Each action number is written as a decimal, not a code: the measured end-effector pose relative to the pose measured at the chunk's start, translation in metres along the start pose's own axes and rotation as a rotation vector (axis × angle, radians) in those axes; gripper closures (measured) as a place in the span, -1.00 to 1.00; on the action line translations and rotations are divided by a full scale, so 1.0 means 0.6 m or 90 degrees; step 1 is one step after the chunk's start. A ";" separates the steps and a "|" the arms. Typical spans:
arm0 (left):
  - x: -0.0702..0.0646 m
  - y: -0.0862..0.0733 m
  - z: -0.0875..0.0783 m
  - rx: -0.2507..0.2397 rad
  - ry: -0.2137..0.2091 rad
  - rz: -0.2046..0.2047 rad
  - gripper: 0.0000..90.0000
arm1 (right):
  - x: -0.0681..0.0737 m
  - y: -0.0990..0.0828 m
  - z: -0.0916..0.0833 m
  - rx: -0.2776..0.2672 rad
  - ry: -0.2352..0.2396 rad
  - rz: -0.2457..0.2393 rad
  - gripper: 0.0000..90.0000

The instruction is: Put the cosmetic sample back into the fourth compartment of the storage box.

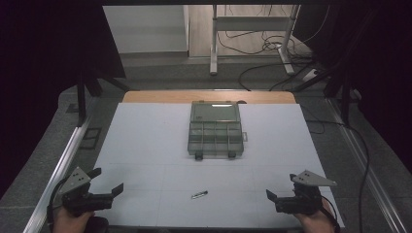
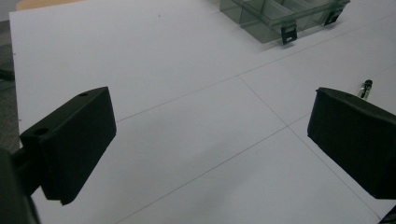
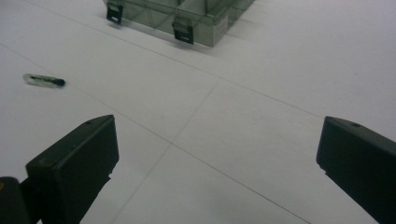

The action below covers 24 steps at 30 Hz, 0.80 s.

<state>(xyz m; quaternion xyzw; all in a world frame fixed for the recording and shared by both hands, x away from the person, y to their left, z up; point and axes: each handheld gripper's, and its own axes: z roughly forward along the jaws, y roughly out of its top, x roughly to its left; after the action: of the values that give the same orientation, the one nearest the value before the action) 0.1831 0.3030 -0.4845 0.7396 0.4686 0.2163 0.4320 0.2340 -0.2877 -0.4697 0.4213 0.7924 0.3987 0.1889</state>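
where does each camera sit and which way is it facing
High view: above the near edge, looking forward and down on the table; left tool, right tool and both hands show.
Left gripper view: on the left tool, facing the compartment box; own open jaws.
Right gripper view: on the right tool, facing the box; own open jaws.
Shared: the box and small vial.

A smoky translucent plastic compartment box (image 1: 215, 129) sits just above the centre of the high view, lid open and standing up at its far side, two dark latches on its near edge. Below it, near the bottom centre, a small slim clear tube with a dark tip (image 1: 199, 195) lies flat, tilted slightly.
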 end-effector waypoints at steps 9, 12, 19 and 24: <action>0.001 0.000 0.000 0.000 -0.005 0.000 -0.97 | 0.008 0.004 0.008 0.004 0.013 -0.004 -1.00; 0.001 0.000 0.000 -0.001 -0.006 -0.002 -0.97 | 0.010 0.005 0.011 0.004 0.018 -0.006 -1.00; 0.002 0.000 0.000 0.000 -0.008 -0.002 -0.97 | 0.016 0.009 0.019 0.010 0.032 -0.013 -1.00; 0.002 0.000 0.000 0.000 -0.009 -0.004 -0.97 | 0.018 0.013 0.027 0.016 0.037 -0.026 -1.00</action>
<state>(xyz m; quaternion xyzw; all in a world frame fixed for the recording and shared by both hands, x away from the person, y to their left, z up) 0.1836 0.3043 -0.4848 0.7397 0.4676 0.2099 0.4360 0.2420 -0.2685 -0.4733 0.3957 0.8110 0.3966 0.1686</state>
